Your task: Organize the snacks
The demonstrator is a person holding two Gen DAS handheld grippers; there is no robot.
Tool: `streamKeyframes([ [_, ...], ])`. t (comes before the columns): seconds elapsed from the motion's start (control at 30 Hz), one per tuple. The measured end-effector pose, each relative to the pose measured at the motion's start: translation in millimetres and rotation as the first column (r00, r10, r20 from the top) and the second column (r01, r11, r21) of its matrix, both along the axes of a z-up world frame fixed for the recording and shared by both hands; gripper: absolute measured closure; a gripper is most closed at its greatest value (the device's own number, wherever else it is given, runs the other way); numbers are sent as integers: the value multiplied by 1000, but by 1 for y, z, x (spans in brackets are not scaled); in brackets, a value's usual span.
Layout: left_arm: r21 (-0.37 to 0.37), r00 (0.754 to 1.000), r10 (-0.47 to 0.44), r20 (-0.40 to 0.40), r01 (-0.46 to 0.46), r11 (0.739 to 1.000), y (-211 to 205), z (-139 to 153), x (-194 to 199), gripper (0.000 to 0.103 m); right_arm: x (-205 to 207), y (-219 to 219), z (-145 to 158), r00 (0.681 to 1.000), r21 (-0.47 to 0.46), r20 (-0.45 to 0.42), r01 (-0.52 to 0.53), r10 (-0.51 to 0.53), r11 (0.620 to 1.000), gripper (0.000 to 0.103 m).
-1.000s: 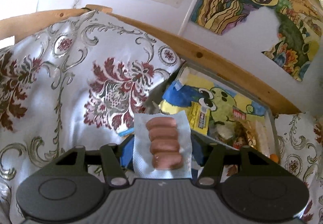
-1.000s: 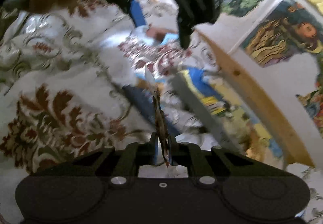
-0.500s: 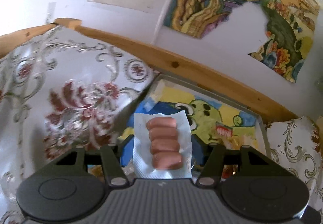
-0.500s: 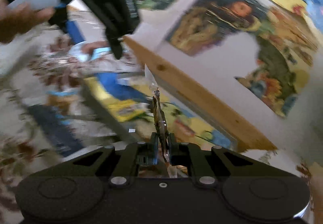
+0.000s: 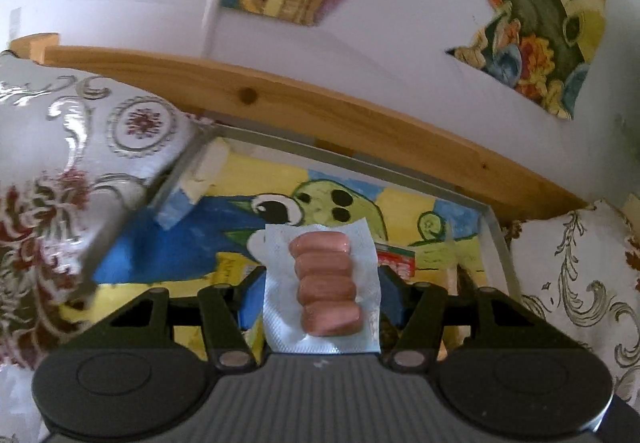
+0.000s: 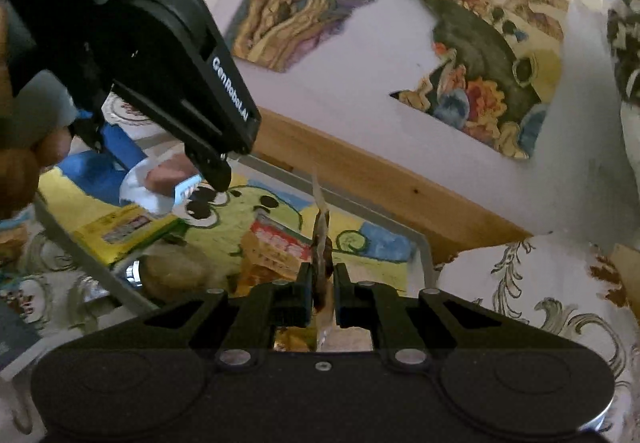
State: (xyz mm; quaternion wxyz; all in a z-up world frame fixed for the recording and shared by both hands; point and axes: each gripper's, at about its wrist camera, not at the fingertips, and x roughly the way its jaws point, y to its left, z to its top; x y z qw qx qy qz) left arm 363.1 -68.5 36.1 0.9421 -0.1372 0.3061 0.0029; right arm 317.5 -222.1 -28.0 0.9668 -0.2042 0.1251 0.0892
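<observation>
- The sausage pack (image 5: pixel 325 289), clear wrap over four pink links, sits clamped between the left gripper (image 5: pixel 320 293) fingers, above the metal-rimmed bin (image 5: pixel 496 235).
- The right gripper (image 6: pixel 322 289) pinches a thin brown snack packet (image 6: pixel 321 239) edge-on over the same bin.
- Inside lies a red-and-yellow box (image 6: pixel 276 247); floral cloth (image 5: pixel 80 147) surrounds it.

Two black tongs: left (image 5: pixel 322 283), right (image 6: pixel 322 283). One clear packet of four pink sausages (image 5: pixel 326 285), one thin brown-filled clear packet (image 6: pixel 322 243), one grey-rimmed box with painted frog (image 5: pixel 496 227).
</observation>
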Motion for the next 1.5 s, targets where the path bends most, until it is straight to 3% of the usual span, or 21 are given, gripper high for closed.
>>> streamKeyframes([
  [0.3, 39, 999, -24, -33, 26, 999, -8, -12, 17, 40, 19, 1, -10, 999, 49, -38, 3, -1, 999, 93],
  [0.6, 16, 997, -34, -67, 35, 999, -6, -17, 22, 39, 19, 9, -14, 997, 61, -72, -16, 20, 998, 85],
  [0.7, 2, 997, -30, -68, 30, 1000, -5, -16, 21, 38, 19, 8, -12, 997, 77, -80, -18, 24, 997, 76],
  [0.8, -17, 998, -28, -64, 27, 999, -1, -13, 20, 31, 18, 6, -9, 995, 108, -94, -25, 35, 994, 65],
  [0.97, -15, 999, -19, -38, 18, 1000, 3, -4, 13, 20, 14, 6, -4, 993, 143, -107, -33, 49, 989, 57],
  [1.1, -12, 1000, 1, -28, -1, 1000, 10, 2, 5, 17, 14, 1, 1, 988, 204, -135, -43, 71, 978, 27],
  [1.5, -15, 998, 56, 13, -56, 998, 34, 16, -29, 6, -5, -2, 20, 991, 294, -118, -31, 69, 955, 13],
])
